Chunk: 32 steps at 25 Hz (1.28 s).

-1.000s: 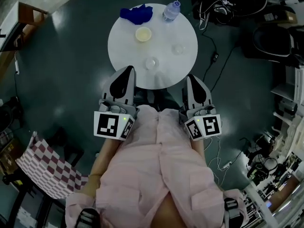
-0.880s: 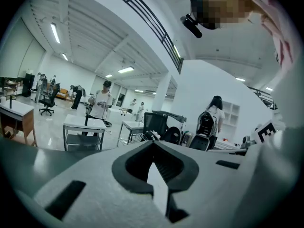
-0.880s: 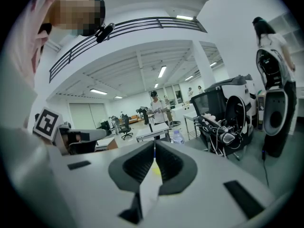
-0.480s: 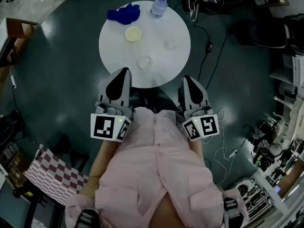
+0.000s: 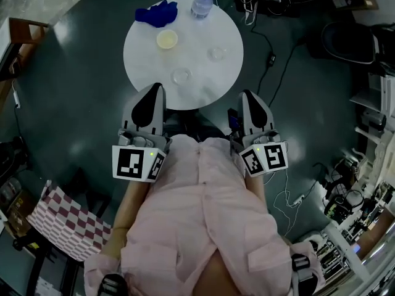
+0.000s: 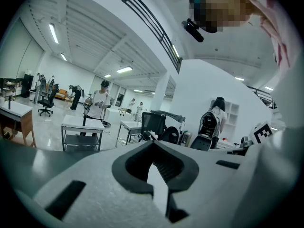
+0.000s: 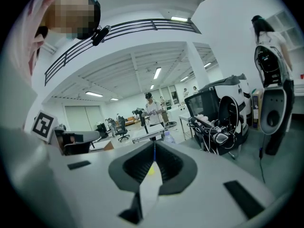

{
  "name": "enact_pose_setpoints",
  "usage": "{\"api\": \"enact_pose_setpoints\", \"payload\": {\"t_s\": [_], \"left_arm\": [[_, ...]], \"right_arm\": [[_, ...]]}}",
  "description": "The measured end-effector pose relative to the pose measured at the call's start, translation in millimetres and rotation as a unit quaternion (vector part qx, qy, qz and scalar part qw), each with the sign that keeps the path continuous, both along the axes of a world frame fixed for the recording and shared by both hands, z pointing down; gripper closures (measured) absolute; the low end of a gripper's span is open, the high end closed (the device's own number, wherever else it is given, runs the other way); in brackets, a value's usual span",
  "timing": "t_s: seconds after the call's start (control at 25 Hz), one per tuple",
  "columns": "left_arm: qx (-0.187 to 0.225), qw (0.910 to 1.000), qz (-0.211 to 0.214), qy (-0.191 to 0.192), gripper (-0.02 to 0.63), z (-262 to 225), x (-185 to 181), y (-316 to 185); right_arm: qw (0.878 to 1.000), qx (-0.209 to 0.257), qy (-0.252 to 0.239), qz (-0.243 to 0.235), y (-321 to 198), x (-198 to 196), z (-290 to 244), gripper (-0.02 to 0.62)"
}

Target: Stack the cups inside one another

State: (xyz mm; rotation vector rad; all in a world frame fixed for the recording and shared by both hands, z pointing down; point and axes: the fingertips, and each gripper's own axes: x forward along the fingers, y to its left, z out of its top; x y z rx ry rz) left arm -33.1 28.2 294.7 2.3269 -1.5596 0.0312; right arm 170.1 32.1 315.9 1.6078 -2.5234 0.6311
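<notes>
By table (image 5: 203,85) lower edge, mid-frame — left gripper (image 5: 151,90), right gripper (image 5: 250,96), both pinched shut, empty. Upper centre: yellow cup (image 5: 166,39), two clear cups (image 5: 181,76) — all apart.

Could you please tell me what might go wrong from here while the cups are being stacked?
The near clear cup and far clear cup barely stand out on the white table, so a misjudged reach could tip one. The yellow cup sits near the water bottle, which a reach might knock. The left gripper and right gripper are shut; unopened, they would push a cup, not grasp it.
</notes>
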Motion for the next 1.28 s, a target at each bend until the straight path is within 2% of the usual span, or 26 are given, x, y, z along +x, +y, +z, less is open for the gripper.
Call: {"api": "enact_pose_setpoints", "payload": {"t_s": [0.32, 0.64, 1.28], "left_arm": [[0.009, 0.9999, 0.014, -0.001, 0.591, -3.5, 8.4, 11.4], [0.024, 0.9992, 0.033, -0.002, 0.591, -12.1, 6.1, 13.6], [0.018, 0.9982, 0.057, 0.001, 0.592, -8.9, 25.0, 10.2]], "right_arm": [[0.999, -0.004, 0.003, 0.041, 12.1, 34.7, -3.8, 0.563], [0.996, 0.010, -0.006, 0.087, 30.6, 51.4, -16.0, 0.563], [0.994, 0.014, -0.011, 0.104, 39.2, 61.7, -16.7, 0.563]]}}
